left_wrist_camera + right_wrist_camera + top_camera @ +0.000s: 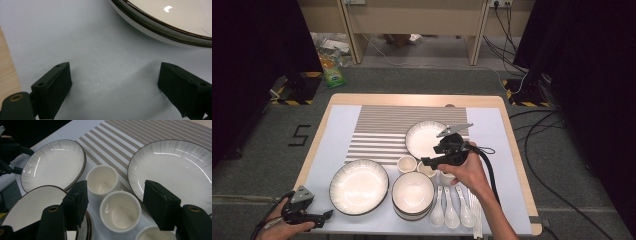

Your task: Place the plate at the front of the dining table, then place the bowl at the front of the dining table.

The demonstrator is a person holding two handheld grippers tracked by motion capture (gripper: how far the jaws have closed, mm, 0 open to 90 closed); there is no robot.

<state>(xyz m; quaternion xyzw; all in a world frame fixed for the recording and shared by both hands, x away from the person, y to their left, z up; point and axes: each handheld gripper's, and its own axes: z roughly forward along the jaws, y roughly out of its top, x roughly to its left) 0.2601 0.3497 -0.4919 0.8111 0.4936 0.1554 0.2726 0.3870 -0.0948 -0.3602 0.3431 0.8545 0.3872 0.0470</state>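
The right hand-held gripper (pixel 115 205) is held open above a small white cup (pixel 120 210) standing between two others beside the plate (pixel 175 167); its jaws should be centred over one wall before closing.

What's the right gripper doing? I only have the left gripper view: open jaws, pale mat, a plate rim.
Observer: The right gripper hovers over a row of three small white cups. Its jaws are open, the middle cup sits below the gap, and nothing is gripped.
Operator: What's beside the plate I see?
Observer: To the right of that plate there's a stack of bowls at the near edge.
Operator: Anything on the far side?
Observer: A second plate lies partly on a striped mat, just beyond the cups.
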